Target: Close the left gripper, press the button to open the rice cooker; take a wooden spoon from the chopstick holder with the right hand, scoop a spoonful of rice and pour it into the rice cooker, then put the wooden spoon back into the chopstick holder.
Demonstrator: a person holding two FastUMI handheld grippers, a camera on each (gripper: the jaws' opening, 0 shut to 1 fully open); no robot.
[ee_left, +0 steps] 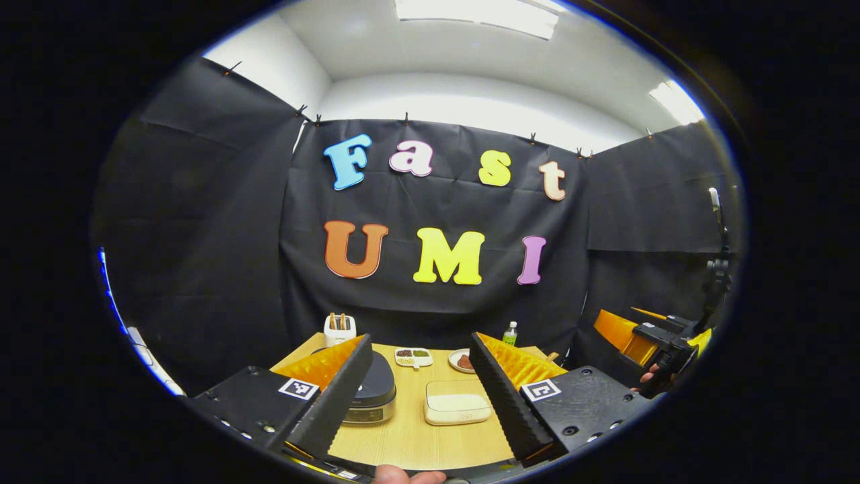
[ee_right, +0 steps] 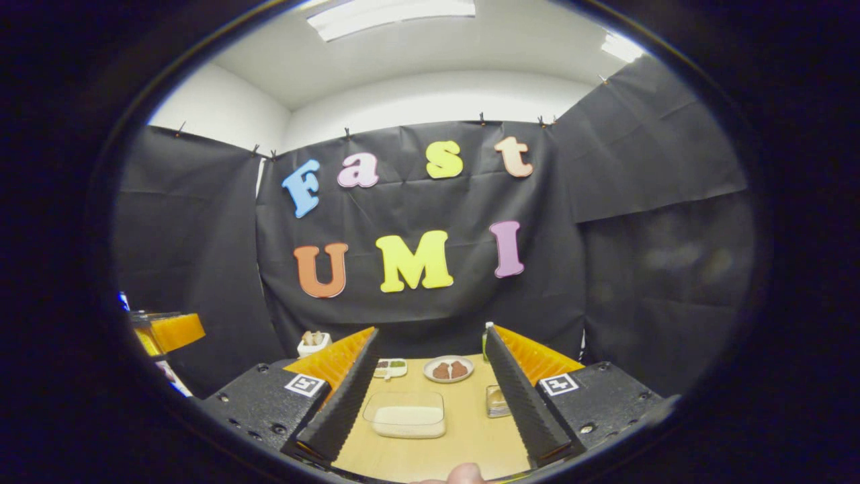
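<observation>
Two open grippers, rounded rice cooker point(ee_left: 371, 393), wooden table point(ee_left: 410, 437)

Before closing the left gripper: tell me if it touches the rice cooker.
Apart. In the left gripper view, the left gripper hangs open above the table, with the rice cooker farther off behind its finger.

- Bright white rectangular ceiling light panels point(ee_left: 477, 15) glare at the top of both views.
- Fisheye bending curves the edges; the centre stays sharp.

Left gripper point(ee_left: 420, 376) and right gripper point(ee_right: 430, 380): ribbed wedge fingers are mounted on black screwed blocks marked with square fiducial tags.
</observation>
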